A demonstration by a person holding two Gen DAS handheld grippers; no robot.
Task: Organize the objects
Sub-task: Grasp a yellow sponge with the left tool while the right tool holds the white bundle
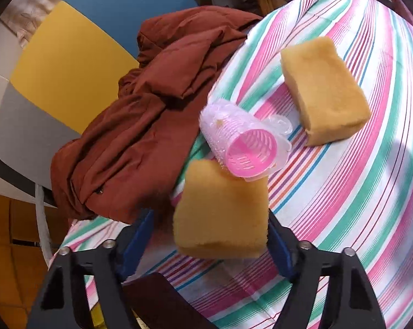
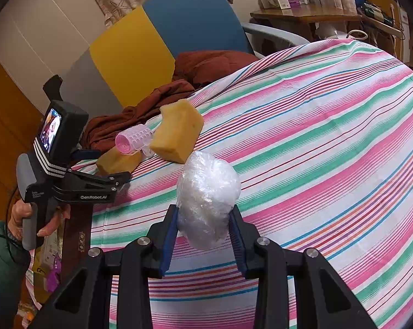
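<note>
A yellow sponge (image 1: 223, 211) lies near the striped table's left edge, between the jaws of my left gripper (image 1: 210, 218). The right pad (image 1: 279, 244) is at the sponge's side, while the left pad (image 1: 140, 235) stands a little apart, so the grip is open. A pink hair roller (image 1: 242, 139) rests against the sponge's far end, and a second sponge (image 1: 324, 90) lies beyond it. In the right wrist view my right gripper (image 2: 204, 209) is shut on a wad of clear plastic wrap (image 2: 208, 192), held above the cloth, with the left gripper (image 2: 110, 164) at the left.
A rust-brown garment (image 1: 129, 137) is heaped over the table's left edge and onto a chair (image 1: 69, 63) with yellow, blue and grey panels. The striped tablecloth (image 2: 329, 137) stretches bare to the right. A wooden desk (image 2: 302, 13) with boxes stands at the back.
</note>
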